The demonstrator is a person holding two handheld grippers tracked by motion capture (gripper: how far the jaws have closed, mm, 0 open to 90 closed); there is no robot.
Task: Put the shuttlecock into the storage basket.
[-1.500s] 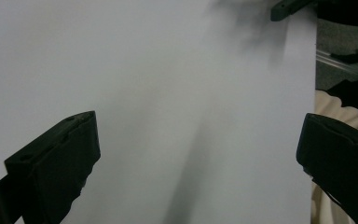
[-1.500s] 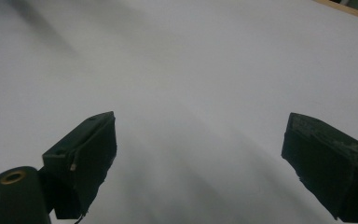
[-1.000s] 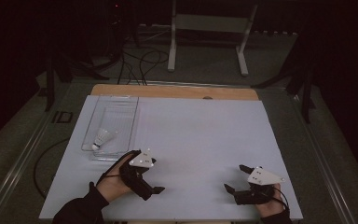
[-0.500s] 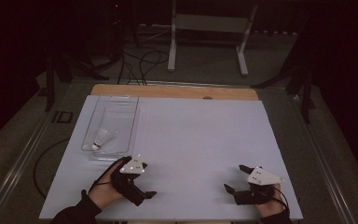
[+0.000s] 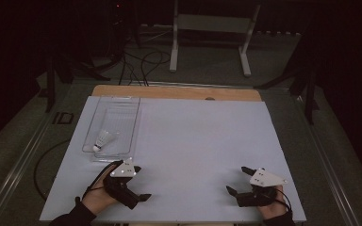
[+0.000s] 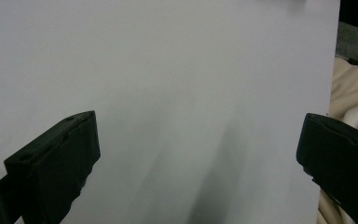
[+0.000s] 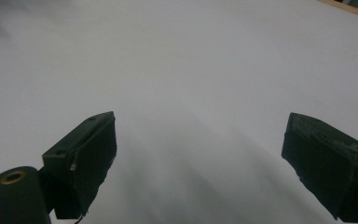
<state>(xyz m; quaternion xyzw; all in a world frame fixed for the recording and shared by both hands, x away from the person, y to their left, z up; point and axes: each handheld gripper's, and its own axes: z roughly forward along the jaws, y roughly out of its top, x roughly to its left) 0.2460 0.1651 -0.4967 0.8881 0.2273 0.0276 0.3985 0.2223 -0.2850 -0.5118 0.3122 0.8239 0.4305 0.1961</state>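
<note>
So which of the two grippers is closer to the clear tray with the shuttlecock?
The left gripper, sitting just below the clear tray holding the shuttlecock. The right gripper rests far across the table.

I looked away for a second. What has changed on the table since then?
The left gripper drew back toward the person, away from the tray, jaws open and empty. The right gripper stayed at the near right, open. The shuttlecock lies in the tray as before. Nothing was taken or let go.
</note>
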